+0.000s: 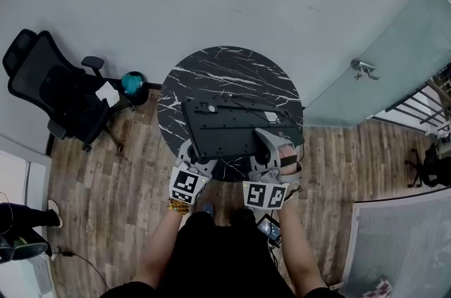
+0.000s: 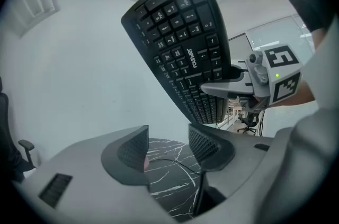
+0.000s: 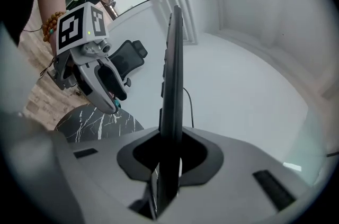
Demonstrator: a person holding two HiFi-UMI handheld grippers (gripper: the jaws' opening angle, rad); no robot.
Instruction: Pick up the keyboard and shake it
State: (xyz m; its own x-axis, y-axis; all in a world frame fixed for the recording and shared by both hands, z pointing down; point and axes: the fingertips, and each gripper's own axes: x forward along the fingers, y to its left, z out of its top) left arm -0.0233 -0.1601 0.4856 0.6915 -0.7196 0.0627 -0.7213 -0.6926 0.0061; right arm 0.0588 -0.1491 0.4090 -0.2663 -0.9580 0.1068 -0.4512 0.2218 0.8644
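The black keyboard (image 1: 229,122) is lifted above the round black marble table (image 1: 211,67), turned over so its underside faces up in the head view. My right gripper (image 1: 273,147) is shut on its near right edge. In the right gripper view the keyboard (image 3: 172,74) stands edge-on, pinched between the jaws (image 3: 168,157). My left gripper (image 1: 193,152) sits near the keyboard's near left corner. Its jaws (image 2: 168,146) stand open with nothing between them, only table showing behind. In the left gripper view the keyboard (image 2: 183,51) hangs up to the right, its keys showing, held by the right gripper (image 2: 233,85).
A black office chair (image 1: 60,89) stands on the wood floor to the left, with a teal object (image 1: 132,83) beside the table. A glass door with a handle (image 1: 363,67) is at the right. The keyboard's cable (image 3: 189,106) trails down toward the table.
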